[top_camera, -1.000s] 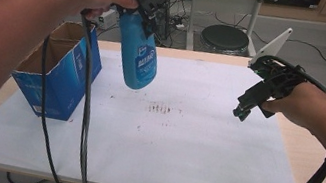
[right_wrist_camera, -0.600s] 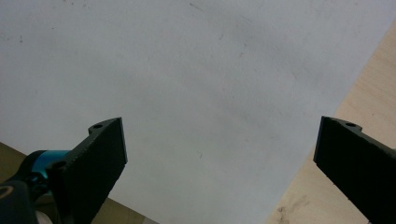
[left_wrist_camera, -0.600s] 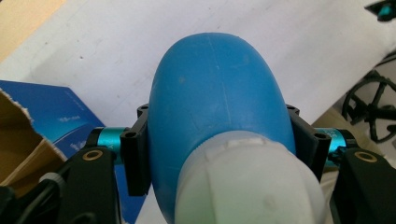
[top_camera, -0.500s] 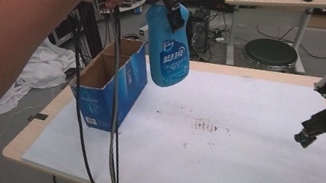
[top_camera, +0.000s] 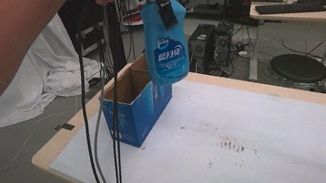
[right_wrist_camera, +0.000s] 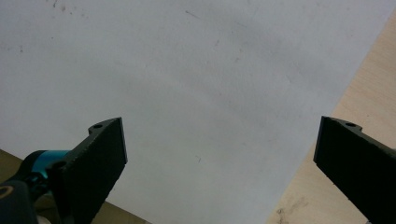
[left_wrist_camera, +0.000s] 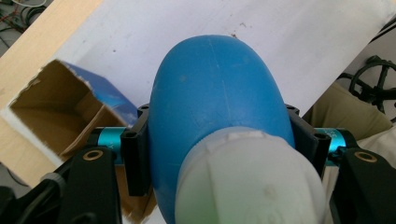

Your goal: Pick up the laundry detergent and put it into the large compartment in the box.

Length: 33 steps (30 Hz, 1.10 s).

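The left gripper (top_camera: pixel 163 5) is clamped on the blue bottle (top_camera: pixel 166 46) near its top — in the left gripper view the black jaws press both flanks just below the white cap (left_wrist_camera: pixel 250 179). The bottle hangs body-down from the jaws, in the air above the open cardboard box (top_camera: pixel 136 102) at the table's (top_camera: pixel 60 142) left edge. The right gripper (right_wrist_camera: pixel 219 154) — jaws spread wide, nothing between them — hovers over the white sheet (top_camera: pixel 247 177), well apart from the bottle.
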Available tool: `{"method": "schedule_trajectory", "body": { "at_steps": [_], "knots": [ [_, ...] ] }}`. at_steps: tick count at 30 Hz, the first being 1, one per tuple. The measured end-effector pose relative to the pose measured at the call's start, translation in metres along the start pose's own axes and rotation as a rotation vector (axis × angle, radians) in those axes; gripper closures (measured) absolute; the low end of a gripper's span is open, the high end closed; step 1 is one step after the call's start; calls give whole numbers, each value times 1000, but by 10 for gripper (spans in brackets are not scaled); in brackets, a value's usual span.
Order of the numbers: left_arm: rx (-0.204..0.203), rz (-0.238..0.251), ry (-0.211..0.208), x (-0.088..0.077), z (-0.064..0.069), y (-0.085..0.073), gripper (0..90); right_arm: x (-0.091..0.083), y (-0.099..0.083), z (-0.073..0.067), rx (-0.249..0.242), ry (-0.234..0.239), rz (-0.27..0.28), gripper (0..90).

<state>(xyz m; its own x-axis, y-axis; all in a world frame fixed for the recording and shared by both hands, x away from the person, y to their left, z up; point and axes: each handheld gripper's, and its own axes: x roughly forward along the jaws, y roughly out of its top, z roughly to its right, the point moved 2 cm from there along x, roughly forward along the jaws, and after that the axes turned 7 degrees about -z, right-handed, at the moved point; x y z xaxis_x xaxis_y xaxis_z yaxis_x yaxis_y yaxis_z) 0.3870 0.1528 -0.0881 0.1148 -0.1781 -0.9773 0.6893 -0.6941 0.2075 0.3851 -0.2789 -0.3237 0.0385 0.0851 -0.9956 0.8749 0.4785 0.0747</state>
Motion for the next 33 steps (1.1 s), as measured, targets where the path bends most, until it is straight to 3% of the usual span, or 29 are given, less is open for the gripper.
{"method": "schedule_trajectory", "body": {
  "at_steps": [7, 16, 23, 27, 33],
  "knots": [
    [27, -16, 34, -12, -16, -20, 372, 1, 3, 1, 6, -9, -1, 16],
    [64, -31, 28, -13, -37, -39, 373, 2, 7, 3, 15, -14, 9, 17],
    [47, -51, 30, -14, -57, -53, 373, 3, 9, 5, 25, -13, 6, 17],
    [35, -67, 43, -10, -65, -57, 373, 3, 11, 5, 37, -12, 5, 17],
    [54, -78, 55, 5, -77, -63, 373, 5, 13, 5, 32, -11, 5, 17]
  ]
}}
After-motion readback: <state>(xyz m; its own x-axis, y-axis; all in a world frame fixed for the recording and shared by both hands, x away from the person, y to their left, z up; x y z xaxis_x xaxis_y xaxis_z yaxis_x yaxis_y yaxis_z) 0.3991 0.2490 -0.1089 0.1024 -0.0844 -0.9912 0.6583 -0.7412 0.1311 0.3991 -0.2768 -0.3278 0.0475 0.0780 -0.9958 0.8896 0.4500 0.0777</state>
